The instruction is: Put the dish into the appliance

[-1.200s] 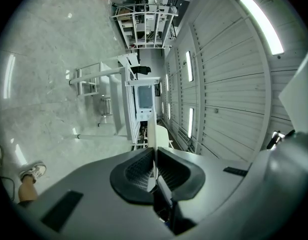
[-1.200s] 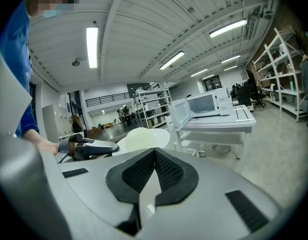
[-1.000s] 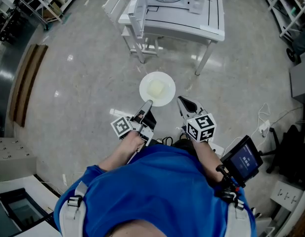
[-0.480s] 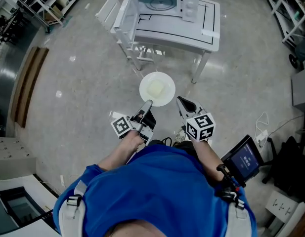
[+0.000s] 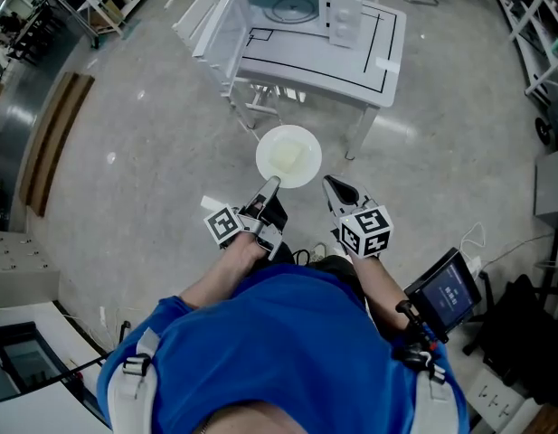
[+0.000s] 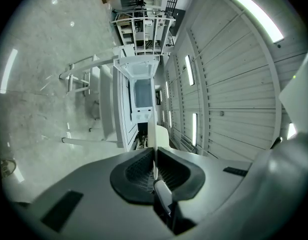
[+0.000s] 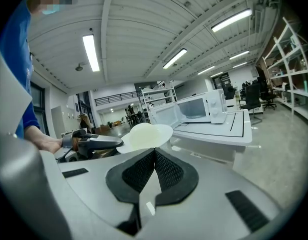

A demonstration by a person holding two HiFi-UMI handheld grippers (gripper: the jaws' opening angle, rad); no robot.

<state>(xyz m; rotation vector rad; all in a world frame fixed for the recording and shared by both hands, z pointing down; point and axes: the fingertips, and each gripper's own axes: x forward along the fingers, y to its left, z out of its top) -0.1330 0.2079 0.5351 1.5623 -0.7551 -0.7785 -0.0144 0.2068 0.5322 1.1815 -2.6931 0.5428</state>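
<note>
One white rectangular table (image 5: 373,57) carries the white microwave oven (image 5: 301,3), door open, likely ready to take the dish. Round white plate (image 5: 288,155) hangs over the floor short of it, near rim pinched between left gripper (image 5: 270,184) jaws for carrying. Right gripper (image 5: 331,186) sits just beside the plate, jaws together, empty.

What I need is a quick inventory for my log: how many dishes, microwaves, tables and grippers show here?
dish: 1
microwave: 1
table: 1
grippers: 2 (left gripper, right gripper)
total: 5
</note>
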